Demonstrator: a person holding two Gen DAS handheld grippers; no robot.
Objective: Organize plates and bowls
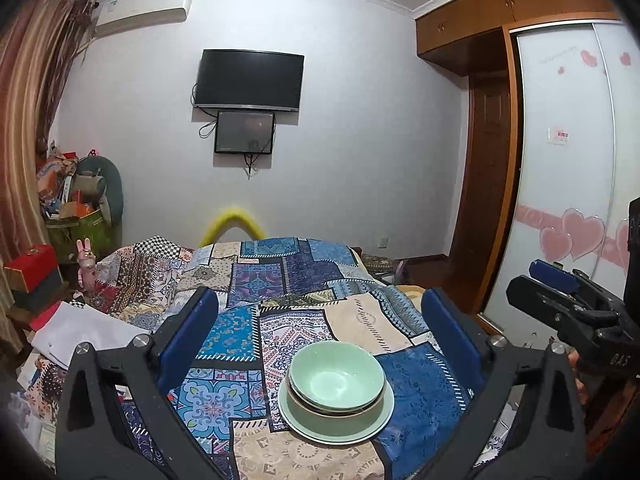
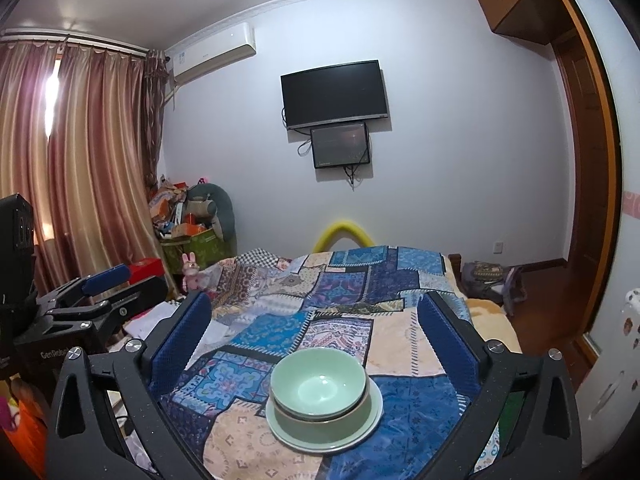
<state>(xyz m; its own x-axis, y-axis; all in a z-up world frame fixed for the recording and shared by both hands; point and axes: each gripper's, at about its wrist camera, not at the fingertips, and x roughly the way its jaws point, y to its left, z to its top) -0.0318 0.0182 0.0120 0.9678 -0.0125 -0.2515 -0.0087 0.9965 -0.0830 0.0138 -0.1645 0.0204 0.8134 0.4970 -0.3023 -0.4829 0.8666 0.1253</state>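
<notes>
I am holding both tools level with a slight downward tilt over a bed (image 1: 280, 280) covered in a patchwork quilt. My left tool (image 1: 320, 344) has its blue fingers (image 1: 188, 340) spread wide apart with nothing between them pressed or touched. My right tool (image 2: 316, 340) is spread just as wide, also gripping nothing. Each tool shows at the edge of the other's view (the right one at the far right, the left one at the far left), both cut off by the frame.

A pale green stack sits near the bed's near edge: a bowl (image 1: 336, 376) nested in a second bowl (image 1: 332, 418), both resting on a plate (image 1: 376, 426). The lower bowl is mostly hidden by the upper one. The bed's near edge itself is hidden behind the tool bodies.
</notes>
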